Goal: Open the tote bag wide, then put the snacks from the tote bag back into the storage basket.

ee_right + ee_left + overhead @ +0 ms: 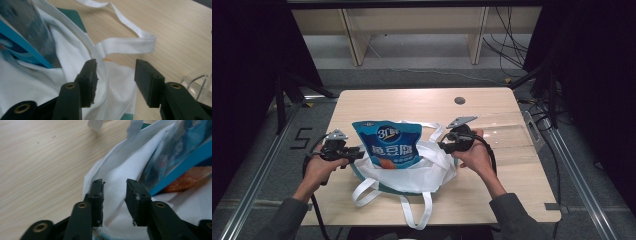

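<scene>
Straps first: the white fabric tote bag (412, 170) lies on the pale wooden table (492, 200) with two white webbing handles (412, 212) trailing toward the near edge. If the bag gets dragged, those loops could slip over the edge and pull it along.

The blue glossy snack pouch (388, 142) stands half inside the bag's mouth, its upper part leaning out toward the far side. Nothing grips it. With so little of it seated, it looks liable to tip out, or to fold the slack cloth under its own weight.

The left gripper (354, 152) sits at the bag's left rim, jaws narrowly parted around white cloth; in the left gripper view no pad seems to press on it, though the fabric hides part of the gap. The right gripper (444, 145) at the right rim has its jaws wide, the hem just beside one pad. With both rims loose, the mouth may sag shut against the pouch.

Farther right, a clear plastic tray (512, 135) lies near enough for an elbow swing to knock it.
</scene>
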Motion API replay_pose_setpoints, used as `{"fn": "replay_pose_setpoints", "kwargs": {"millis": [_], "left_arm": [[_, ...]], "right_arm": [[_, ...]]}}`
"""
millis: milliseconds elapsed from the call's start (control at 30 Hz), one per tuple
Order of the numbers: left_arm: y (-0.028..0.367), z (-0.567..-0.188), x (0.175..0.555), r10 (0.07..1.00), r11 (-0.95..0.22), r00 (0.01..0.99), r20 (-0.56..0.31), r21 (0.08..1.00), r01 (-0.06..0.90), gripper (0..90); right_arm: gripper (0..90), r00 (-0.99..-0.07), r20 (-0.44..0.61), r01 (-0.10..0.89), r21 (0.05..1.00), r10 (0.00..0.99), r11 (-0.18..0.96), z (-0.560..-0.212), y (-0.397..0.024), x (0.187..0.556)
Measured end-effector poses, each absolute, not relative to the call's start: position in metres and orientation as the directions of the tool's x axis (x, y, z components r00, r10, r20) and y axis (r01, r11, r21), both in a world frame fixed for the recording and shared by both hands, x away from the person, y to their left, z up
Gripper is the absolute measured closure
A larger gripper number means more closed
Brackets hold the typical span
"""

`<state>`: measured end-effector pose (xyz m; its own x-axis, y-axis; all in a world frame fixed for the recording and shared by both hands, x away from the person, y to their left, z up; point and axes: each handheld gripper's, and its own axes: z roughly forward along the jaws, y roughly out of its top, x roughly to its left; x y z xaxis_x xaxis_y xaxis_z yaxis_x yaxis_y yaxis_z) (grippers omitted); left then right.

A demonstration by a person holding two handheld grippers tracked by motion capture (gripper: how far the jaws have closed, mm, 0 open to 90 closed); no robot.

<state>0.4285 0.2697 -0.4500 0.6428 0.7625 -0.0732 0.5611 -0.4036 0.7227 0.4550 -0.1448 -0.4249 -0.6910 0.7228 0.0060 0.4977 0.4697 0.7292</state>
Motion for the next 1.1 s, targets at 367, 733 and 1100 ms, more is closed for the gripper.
{"fn": "replay_pose_setpoints", "kwargs": {"millis": [367,733,1100], "left_arm": [[0.27,-0.43,0.396,0.799,-0.329,0.596,-0.081,0.771,0.545,37.9],[0.259,-0.427,0.361,0.793,-0.334,0.606,-0.063,0.787,0.518,23.2],[0.251,-0.428,0.337,0.794,-0.33,0.605,-0.057,0.795,0.508,17.6]], "right_arm": [[42.9,-0.708,0.021,0.499,0.723,0.706,0.479,-0.413,-0.153,0.445],[41.1,-0.732,0.003,0.471,0.726,0.682,0.502,-0.408,-0.151,0.441],[40.5,-0.724,0.021,0.487,0.724,0.69,0.488,-0.405,-0.15,0.438]]}}
